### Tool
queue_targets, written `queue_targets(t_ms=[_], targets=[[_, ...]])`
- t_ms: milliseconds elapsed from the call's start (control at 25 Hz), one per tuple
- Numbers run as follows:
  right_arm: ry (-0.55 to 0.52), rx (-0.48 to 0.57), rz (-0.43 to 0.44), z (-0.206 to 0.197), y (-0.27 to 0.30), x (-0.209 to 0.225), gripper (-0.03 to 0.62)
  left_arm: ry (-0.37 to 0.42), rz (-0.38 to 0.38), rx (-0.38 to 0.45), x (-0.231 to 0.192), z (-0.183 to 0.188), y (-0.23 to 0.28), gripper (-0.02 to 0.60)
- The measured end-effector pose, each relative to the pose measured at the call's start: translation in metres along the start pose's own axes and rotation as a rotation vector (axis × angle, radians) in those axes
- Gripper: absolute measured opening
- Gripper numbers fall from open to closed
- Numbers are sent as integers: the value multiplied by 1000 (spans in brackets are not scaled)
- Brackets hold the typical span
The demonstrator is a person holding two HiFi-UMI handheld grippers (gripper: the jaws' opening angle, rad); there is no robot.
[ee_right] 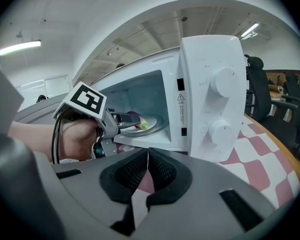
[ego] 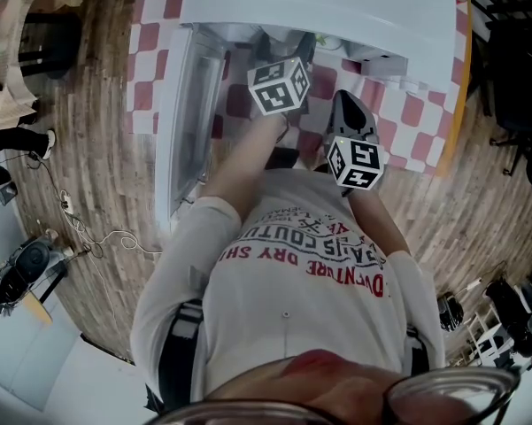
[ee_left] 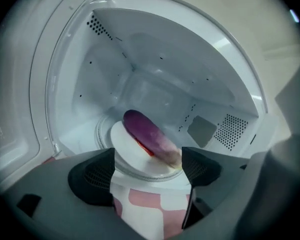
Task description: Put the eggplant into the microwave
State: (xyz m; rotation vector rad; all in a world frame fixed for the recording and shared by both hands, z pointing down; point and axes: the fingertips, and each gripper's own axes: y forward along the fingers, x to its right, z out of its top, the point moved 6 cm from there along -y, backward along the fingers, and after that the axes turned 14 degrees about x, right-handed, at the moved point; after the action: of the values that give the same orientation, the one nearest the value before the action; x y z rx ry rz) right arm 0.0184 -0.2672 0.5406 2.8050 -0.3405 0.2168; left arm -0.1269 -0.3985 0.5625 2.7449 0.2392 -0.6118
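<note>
The purple eggplant (ee_left: 150, 136) lies on a white plate (ee_left: 125, 151) on the turntable inside the white microwave (ee_left: 140, 59). My left gripper (ee_left: 149, 166) is at the oven's mouth, open, its pads apart from the eggplant and short of it. In the right gripper view the left gripper (ee_right: 121, 119) reaches into the cavity beside the eggplant (ee_right: 135, 118). My right gripper (ee_right: 148, 169) is shut on nothing, held back in front of the microwave (ee_right: 209, 99). From the head view I see both marker cubes, left (ego: 279, 85) and right (ego: 354, 162).
The microwave door (ego: 190, 122) stands swung open to the left. A red and white checked cloth (ee_right: 259, 149) covers the table. Black office chairs (ee_right: 257, 84) stand to the right. Cables lie on the wooden floor (ego: 88, 228).
</note>
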Motion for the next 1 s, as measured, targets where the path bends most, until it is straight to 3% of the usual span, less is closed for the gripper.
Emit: queue_targets(t_ms=[200,240,560,680,720,800,880,1000], targets=[[8,-4,-8,-2,-2,3,26,294,-39,5,0,-4,-4,419],[9,-3,-9,-2,-2,3,26,323,-45,4,0,-5,-5,420],[11,6,-2,-2,-6,-3,26,295,-73,34,5,1,-21,417],[2,22,5,3,-7,-5,26,308,-124,-24,13,4,-34,412],[-1,28,8,5,-8,-7,26,331,-130,-30,14,5,-41,388],[-6,42,12,10,-8,-10,26,400,-103,7,14,11,-55,92],[-2,69,13,17,-6,-15,26,448,-105,48,16,17,-66,44],[-3,119,25,31,-3,-21,28,443,-156,90,24,26,-79,26]])
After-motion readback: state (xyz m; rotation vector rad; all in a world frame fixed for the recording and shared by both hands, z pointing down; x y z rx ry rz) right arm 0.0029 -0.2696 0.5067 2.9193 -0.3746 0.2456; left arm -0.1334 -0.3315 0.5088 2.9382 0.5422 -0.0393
